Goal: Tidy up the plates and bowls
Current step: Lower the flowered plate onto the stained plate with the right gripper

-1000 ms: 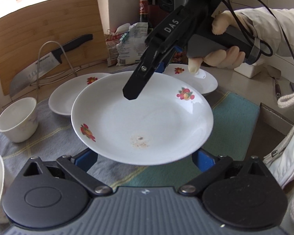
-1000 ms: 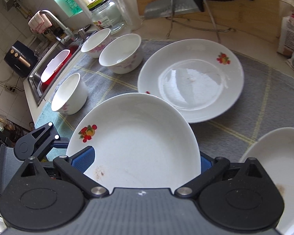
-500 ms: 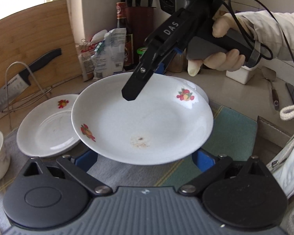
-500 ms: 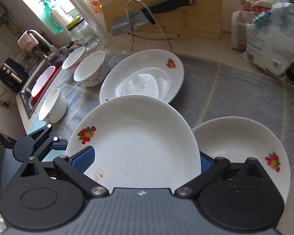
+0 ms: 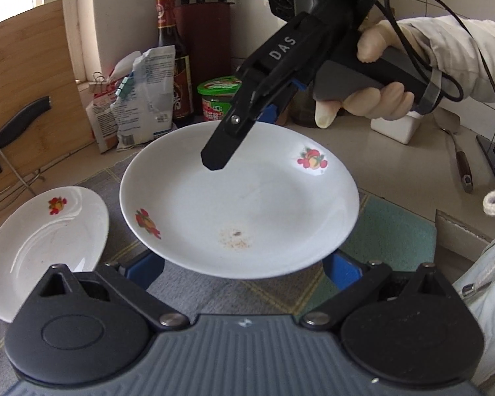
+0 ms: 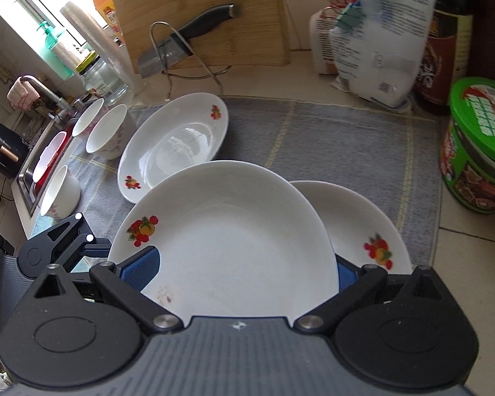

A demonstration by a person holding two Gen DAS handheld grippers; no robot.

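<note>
Plates and bowls lie spread over a grey checked cloth (image 6: pixel 330 138) on the table. Nearest, one white round plate with red fruit prints (image 5: pixel 241 204) is held above the cloth by both tools: the left hand-held gripper (image 5: pixel 244 264) has its blue pads at the plate's near rim, one on each side, and the right hand-held gripper (image 6: pixel 244 264) is clamped on the opposite rim, its black upper finger lying over the plate's far edge in the left wrist view. A pale gloved hand (image 5: pixel 376 99) grips the handle of that right tool. A small brownish stain marks the plate's well.

Just under the held plate, a second fruit-print plate (image 6: pixel 359 224) rests on the cloth, partly covered by it. A third fruit-print plate (image 6: pixel 175 145) lies further back to the left, tucked behind the held plate's rim. Beyond it stand three white bowls (image 6: pixel 107 135) near the sink edge. Farther still, a dark-handled cleaver (image 6: pixel 184 43) sits in a wire stand against an upright bamboo board (image 6: pixel 194 10). A green-lidded tub (image 6: pixel 478 145) stands off the cloth's right edge.
</note>
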